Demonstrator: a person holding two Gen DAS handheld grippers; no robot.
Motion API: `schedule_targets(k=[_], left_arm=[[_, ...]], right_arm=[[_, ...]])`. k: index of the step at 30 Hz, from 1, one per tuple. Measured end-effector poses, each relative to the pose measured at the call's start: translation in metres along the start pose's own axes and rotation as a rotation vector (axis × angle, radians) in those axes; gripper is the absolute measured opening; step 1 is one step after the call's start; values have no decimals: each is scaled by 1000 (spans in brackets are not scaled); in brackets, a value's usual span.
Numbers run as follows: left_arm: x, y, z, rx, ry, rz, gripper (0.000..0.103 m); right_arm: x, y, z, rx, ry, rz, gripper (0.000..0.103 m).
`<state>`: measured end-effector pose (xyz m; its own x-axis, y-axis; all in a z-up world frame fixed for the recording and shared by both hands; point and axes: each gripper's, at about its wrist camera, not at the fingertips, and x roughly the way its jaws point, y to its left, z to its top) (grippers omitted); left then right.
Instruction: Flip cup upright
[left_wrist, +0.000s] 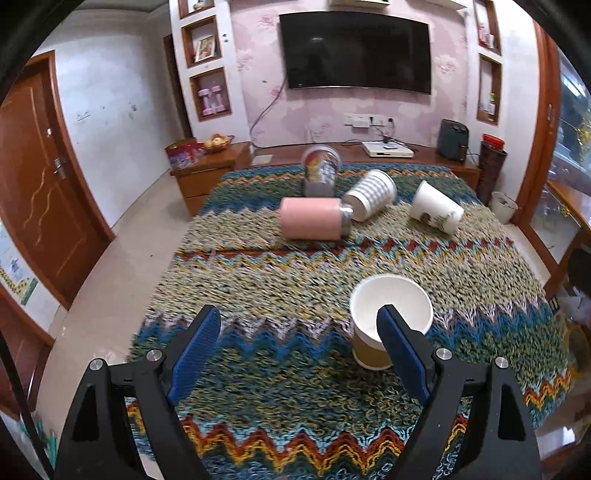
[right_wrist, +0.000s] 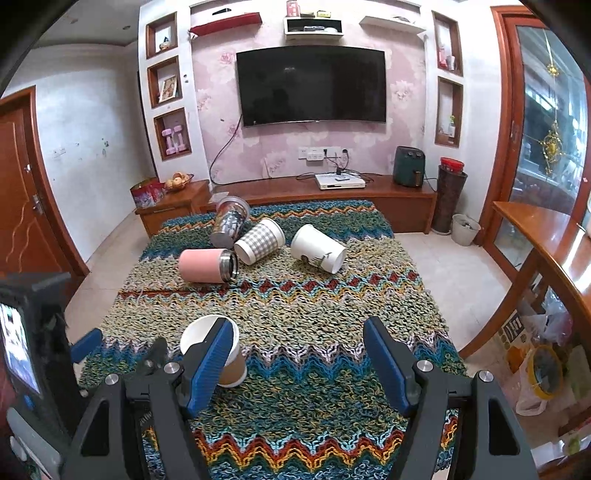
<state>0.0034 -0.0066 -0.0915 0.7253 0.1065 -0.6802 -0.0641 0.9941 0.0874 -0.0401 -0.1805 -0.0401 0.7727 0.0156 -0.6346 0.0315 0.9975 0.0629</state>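
Note:
A paper cup with a brown sleeve (left_wrist: 384, 317) stands upright near the front of the table; it also shows in the right wrist view (right_wrist: 221, 354). My left gripper (left_wrist: 299, 332) is open, its right finger in front of the cup. My right gripper (right_wrist: 299, 350) is open and empty, to the right of that cup. Further back several cups lie on their sides: a pink tumbler (left_wrist: 310, 219) (right_wrist: 207, 266), a checked cup (left_wrist: 371, 195) (right_wrist: 260, 242), a white printed cup (left_wrist: 436, 212) (right_wrist: 319, 249) and a clear patterned tumbler (left_wrist: 319, 171) (right_wrist: 229, 221).
The table wears a zigzag knitted cloth (left_wrist: 295, 280) (right_wrist: 295, 295). The left gripper's body (right_wrist: 33, 350) stands at the left of the right wrist view. A wooden TV bench (right_wrist: 332, 195) and TV are behind; a wooden cabinet (right_wrist: 546, 236) is on the right.

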Motion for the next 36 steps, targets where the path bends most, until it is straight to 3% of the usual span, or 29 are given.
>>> schedule_targets(k=[9,21,36], left_arm=[[-14,15,35,-47,112,-26,89],[-48,19,64,-24,123,-52,89],[-56,23,75,-38,153,-39,89]], right_arm=[[-4,11,27,-44,37,31,74],[-5,23,52,-61,106,70,74],[-4,29,63,-51,166,81,74]])
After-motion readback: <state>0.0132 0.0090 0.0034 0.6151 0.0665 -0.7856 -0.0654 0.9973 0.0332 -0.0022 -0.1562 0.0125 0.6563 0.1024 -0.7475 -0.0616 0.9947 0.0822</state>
